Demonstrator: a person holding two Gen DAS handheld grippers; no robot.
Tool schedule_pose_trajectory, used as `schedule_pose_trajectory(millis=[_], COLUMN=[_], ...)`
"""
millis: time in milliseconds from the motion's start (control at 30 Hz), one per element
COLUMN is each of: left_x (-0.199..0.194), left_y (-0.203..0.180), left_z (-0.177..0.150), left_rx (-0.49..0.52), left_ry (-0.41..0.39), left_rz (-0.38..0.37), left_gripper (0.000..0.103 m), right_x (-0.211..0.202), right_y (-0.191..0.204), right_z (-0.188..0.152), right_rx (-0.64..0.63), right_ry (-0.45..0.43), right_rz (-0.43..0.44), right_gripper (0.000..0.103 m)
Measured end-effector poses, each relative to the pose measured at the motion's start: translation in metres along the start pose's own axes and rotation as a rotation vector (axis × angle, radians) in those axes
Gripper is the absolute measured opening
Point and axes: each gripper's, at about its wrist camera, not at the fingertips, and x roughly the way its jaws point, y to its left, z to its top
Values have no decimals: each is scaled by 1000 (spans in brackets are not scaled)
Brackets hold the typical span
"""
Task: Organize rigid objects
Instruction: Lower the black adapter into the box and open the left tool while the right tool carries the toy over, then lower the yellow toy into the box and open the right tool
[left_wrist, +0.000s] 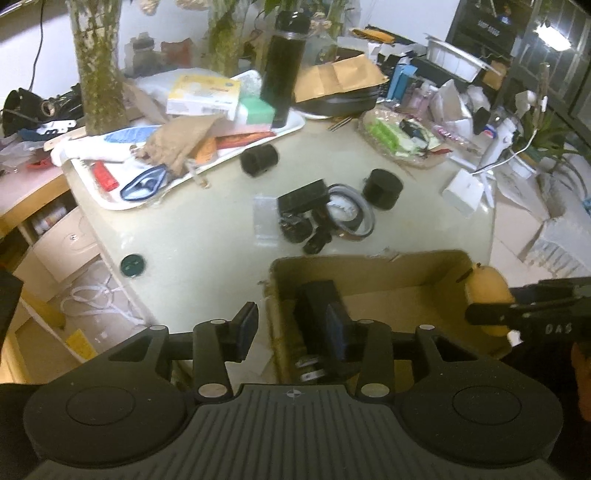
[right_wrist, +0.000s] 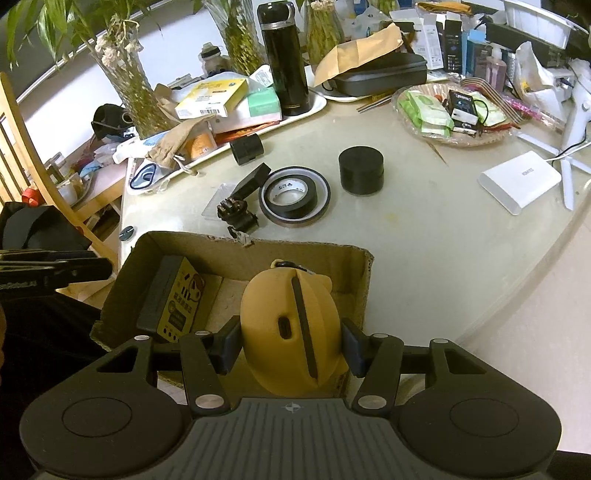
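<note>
My right gripper (right_wrist: 290, 349) is shut on a yellow rubbery case (right_wrist: 291, 325) and holds it over the open cardboard box (right_wrist: 255, 251) at the table's near edge. The case also shows in the left wrist view (left_wrist: 487, 291) at the box's right wall. A dark box with a yellow label (right_wrist: 177, 299) lies inside the cardboard box (left_wrist: 369, 266). My left gripper (left_wrist: 291, 328) is open and empty above the box's left wall. On the table lie a tape roll (right_wrist: 293, 194), a black round tin (right_wrist: 361, 170), a black cylinder (right_wrist: 246, 147) and small black parts (right_wrist: 238, 212).
A white tray (right_wrist: 317, 103) with boxes, a cloth pouch and a black flask (right_wrist: 286, 59) stands at the back left. A wicker basket (right_wrist: 454, 138) of packets and a white charger (right_wrist: 519, 181) sit to the right. Glass vases line the back. A wooden chair (right_wrist: 40, 162) stands left.
</note>
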Motion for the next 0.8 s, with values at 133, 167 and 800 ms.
schedule_pose_trajectory(millis=[133,167,800], left_x=[4,5,-3], left_y=[4,5,12], left_z=[-10,-12,-23], left_rx=[8,10,16], left_ry=[27,33,3], left_rz=[30,30,9], left_gripper=[41,41,51], right_x=[3,4,51], right_y=[2,3,28], right_z=[1,1,13], right_rx=[7,5,-39], right_ry=[5,6,61], right_rz=[-13,-16,-133], right_gripper=[58,58,58])
